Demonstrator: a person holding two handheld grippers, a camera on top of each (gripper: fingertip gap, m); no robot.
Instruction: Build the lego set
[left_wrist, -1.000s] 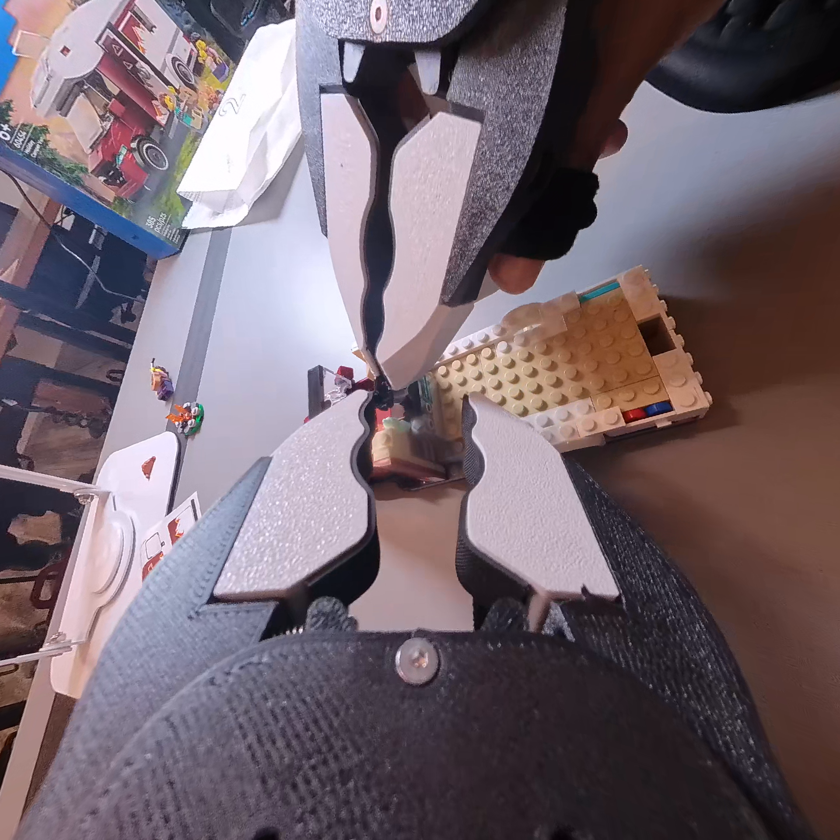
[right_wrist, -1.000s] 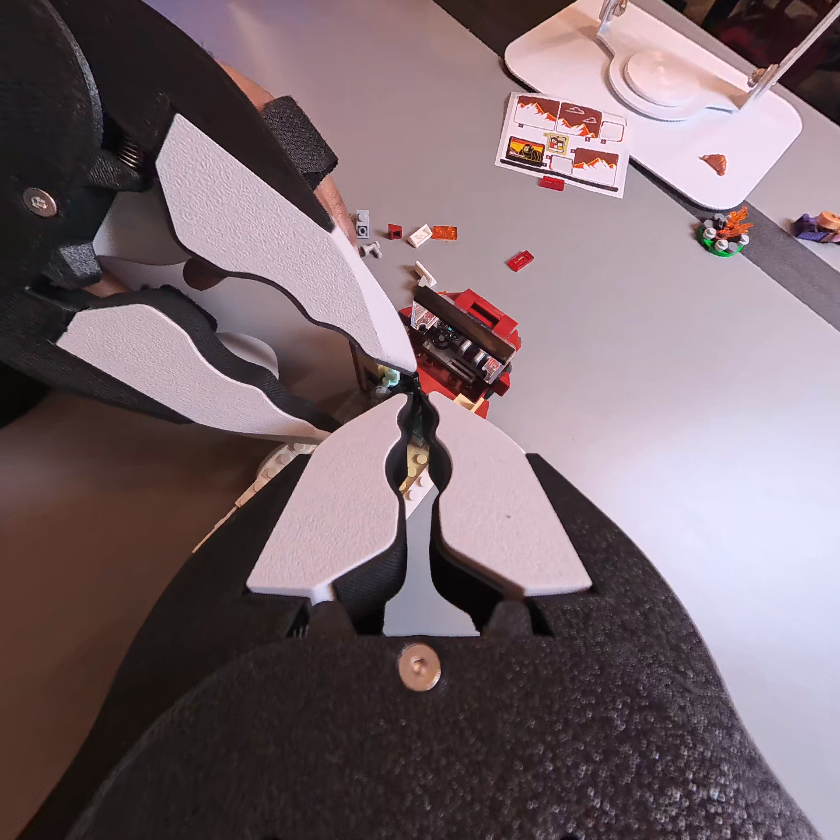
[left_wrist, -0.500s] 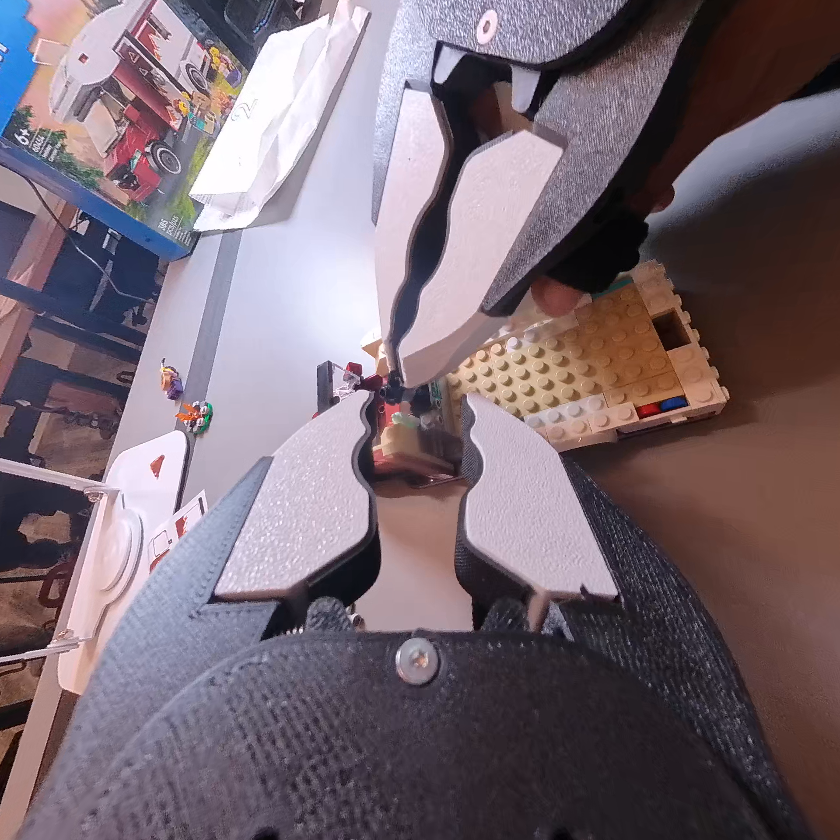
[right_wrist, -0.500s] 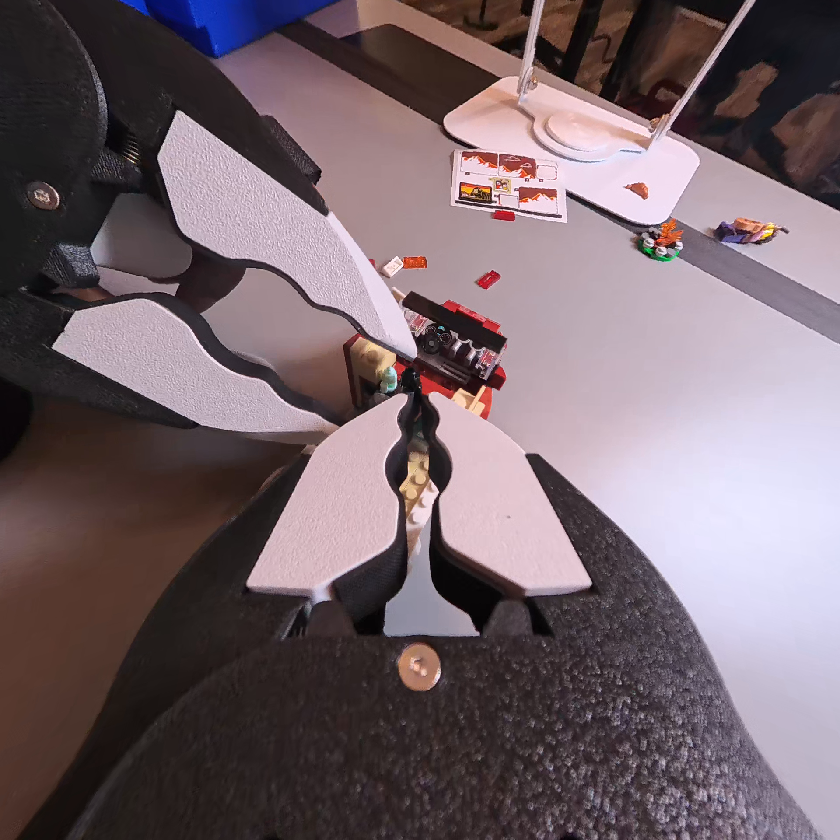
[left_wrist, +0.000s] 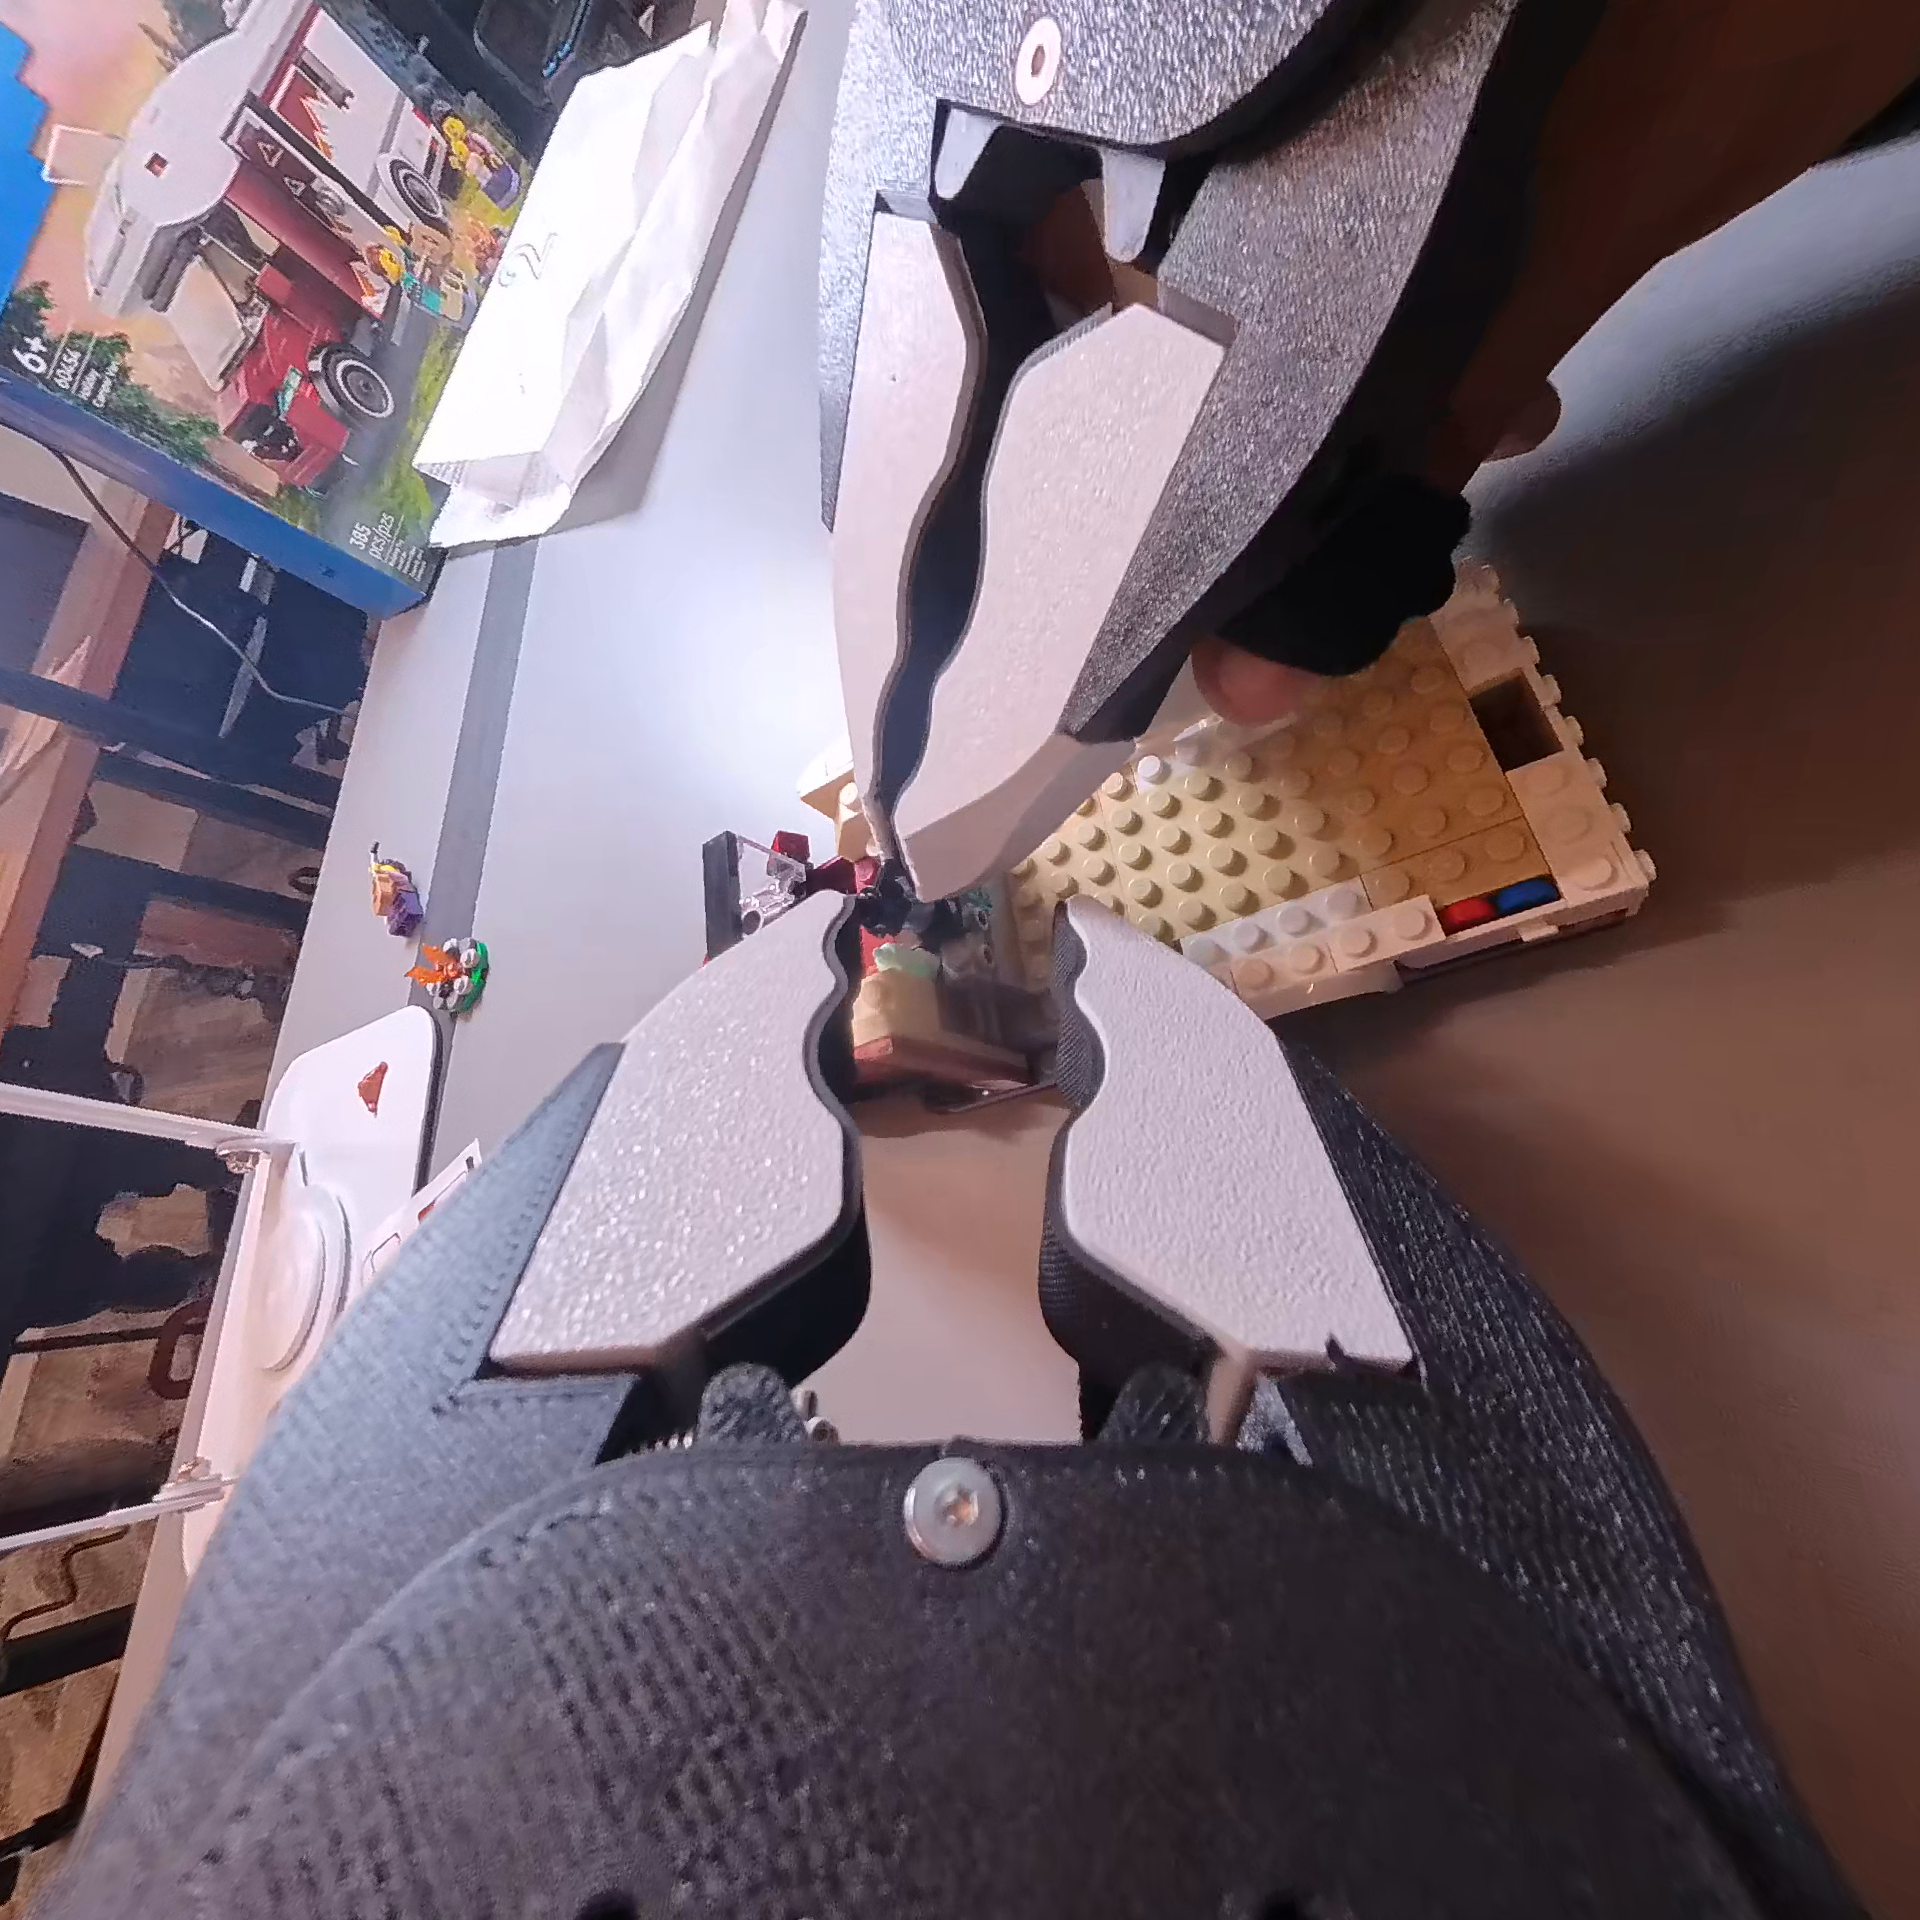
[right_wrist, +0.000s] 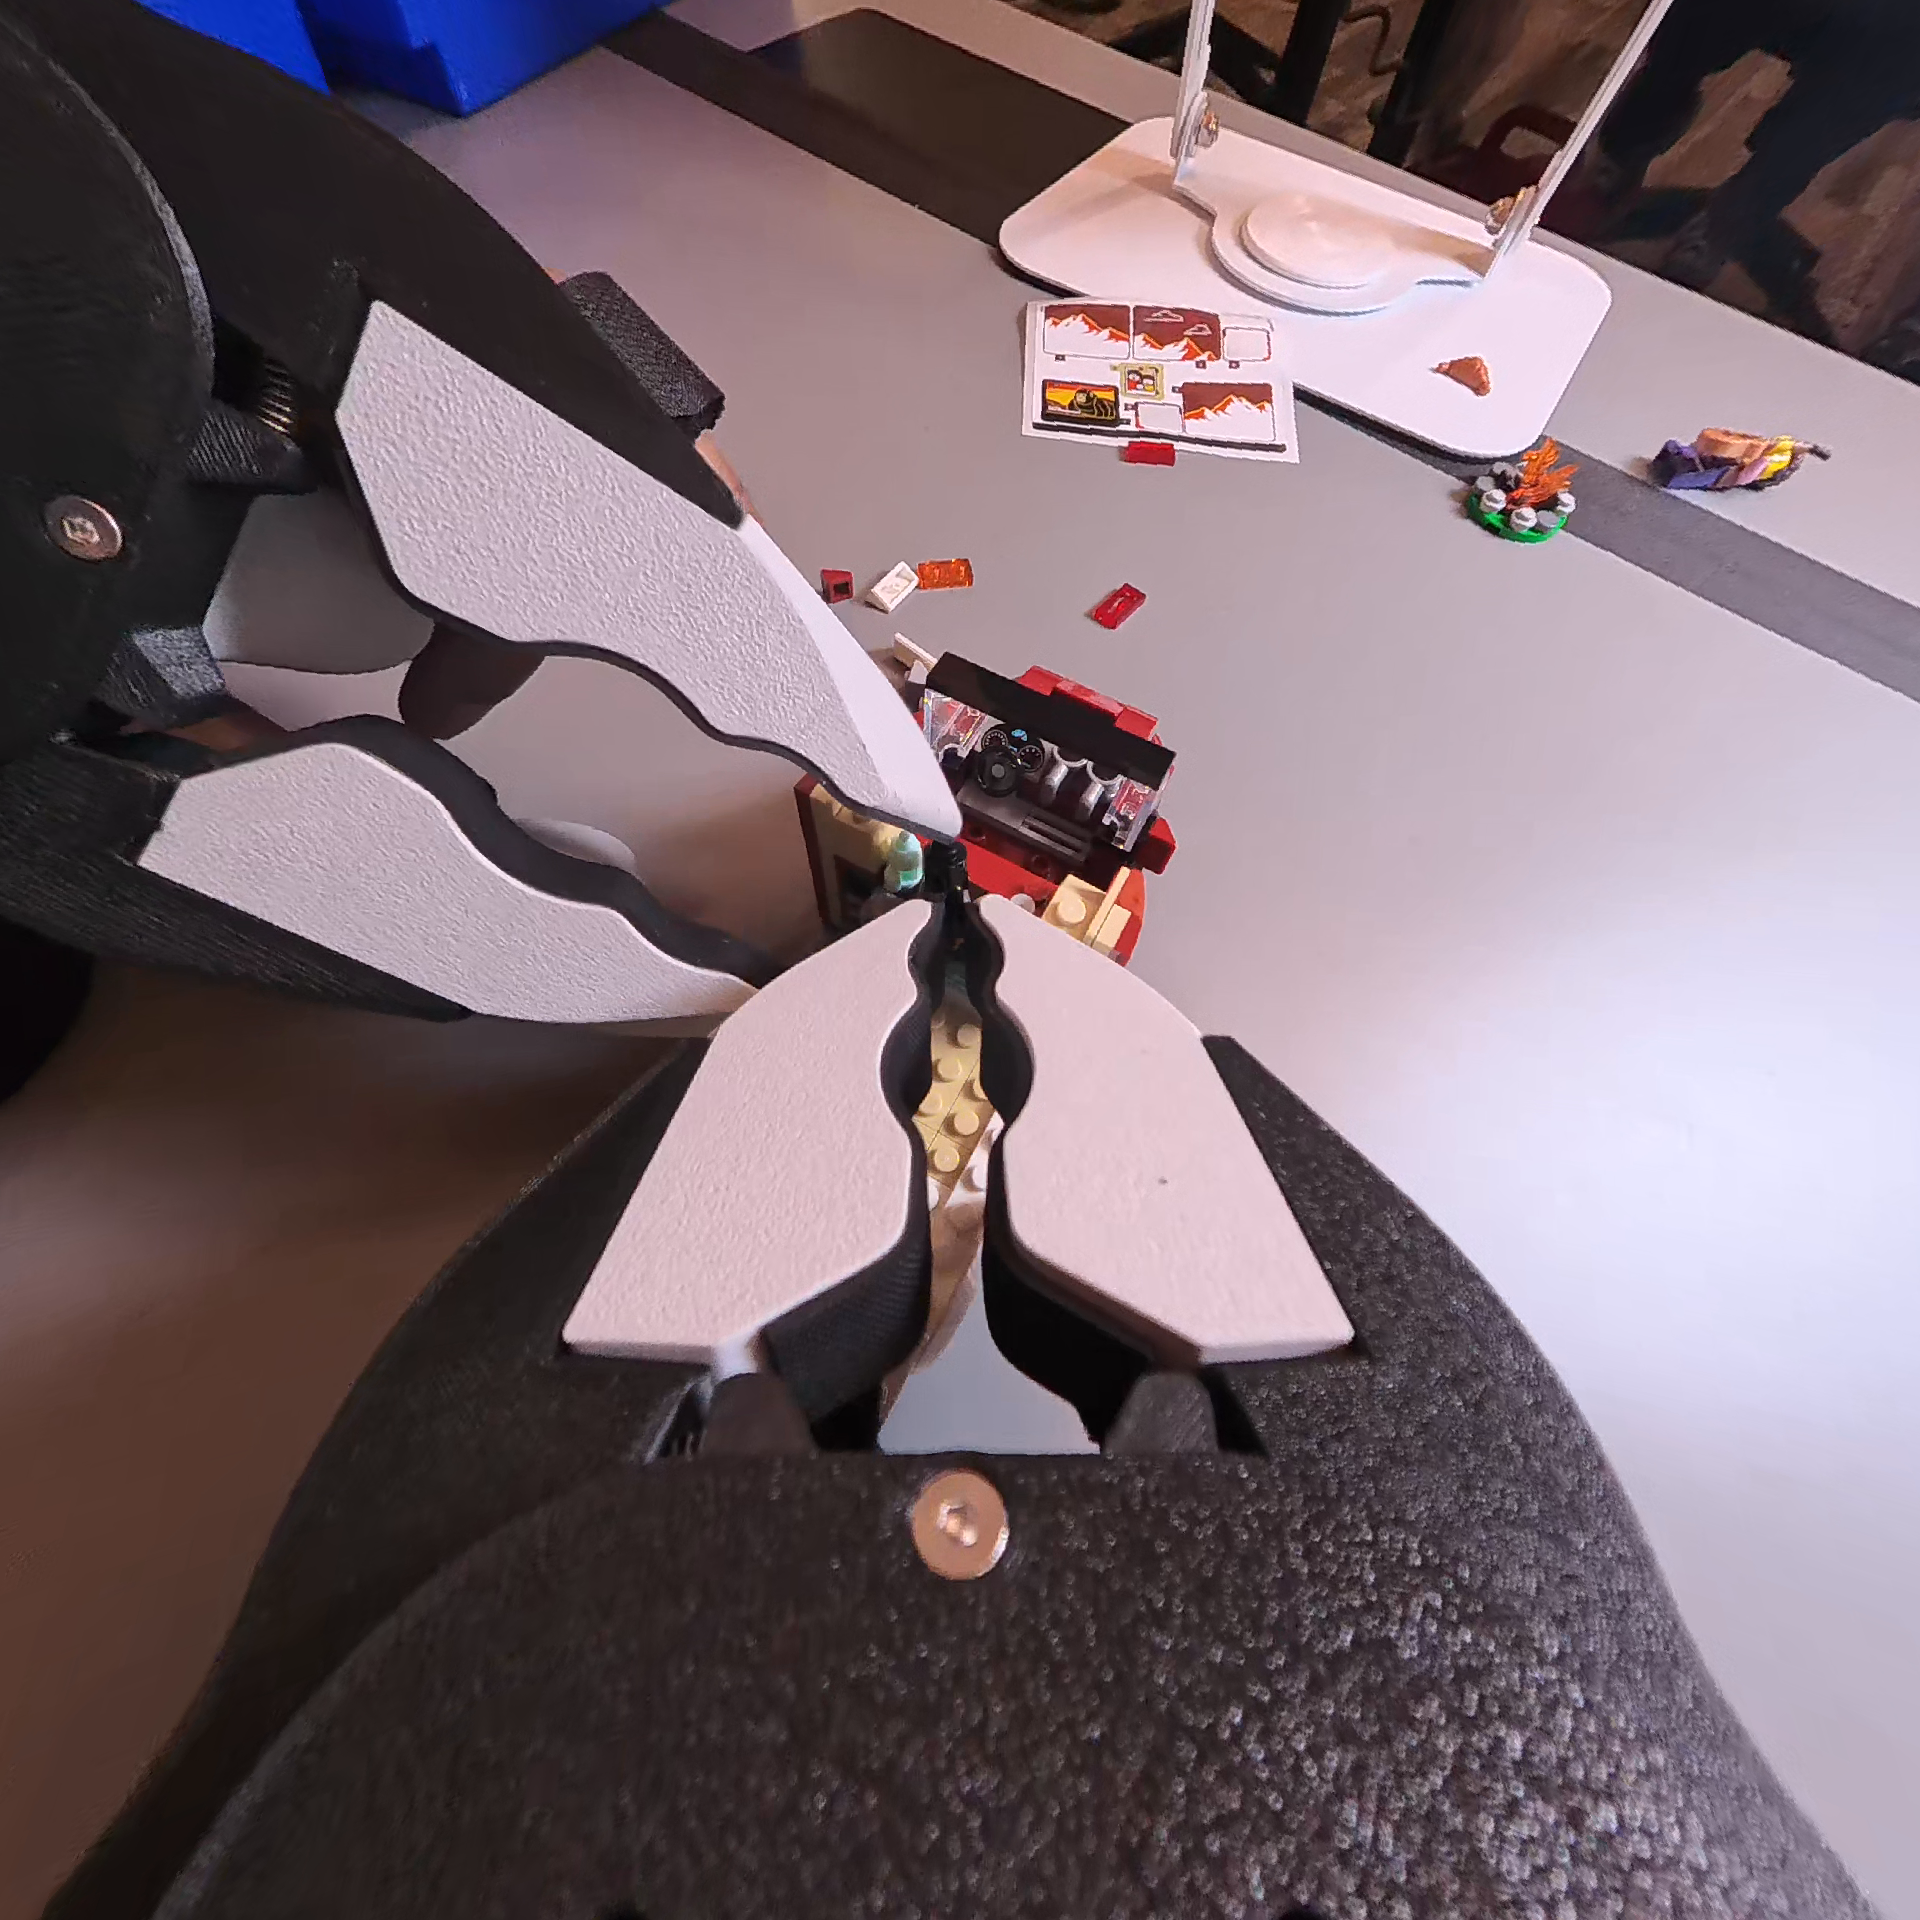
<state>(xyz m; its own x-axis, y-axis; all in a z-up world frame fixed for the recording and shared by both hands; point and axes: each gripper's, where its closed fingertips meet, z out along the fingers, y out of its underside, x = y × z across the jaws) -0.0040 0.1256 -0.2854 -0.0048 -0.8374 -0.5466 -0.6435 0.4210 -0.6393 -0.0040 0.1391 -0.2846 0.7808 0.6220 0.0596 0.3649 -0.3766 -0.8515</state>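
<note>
A red truck cab (right_wrist: 1049, 821) with a black dashboard stands on the grey table. Its rear end (left_wrist: 935, 1013) fills the gap between my left gripper's (left_wrist: 961, 925) fingers, which clamp it from both sides. My right gripper (right_wrist: 951, 894) is shut on a small black piece (right_wrist: 948, 868) and holds it at the cab's near edge, beside a teal piece. In the left wrist view the right gripper (left_wrist: 896, 883) comes down from above. A tan and white studded camper floor (left_wrist: 1299, 821) lies just behind the cab.
The set's box (left_wrist: 239, 260) and a white paper bag (left_wrist: 613, 281) lie at the far end. A sticker sheet (right_wrist: 1158, 379), a white stand base (right_wrist: 1351, 260), loose small pieces (right_wrist: 925, 582), a campfire build (right_wrist: 1522, 499) and a purple figure (right_wrist: 1735, 457) lie beyond the cab. Left and right tips are no more than a few centimetres apart.
Both grippers keep their holds at the cab. The right wrist view has tilted up and shows more of the far table. The right gripper has shifted slightly sideways.
</note>
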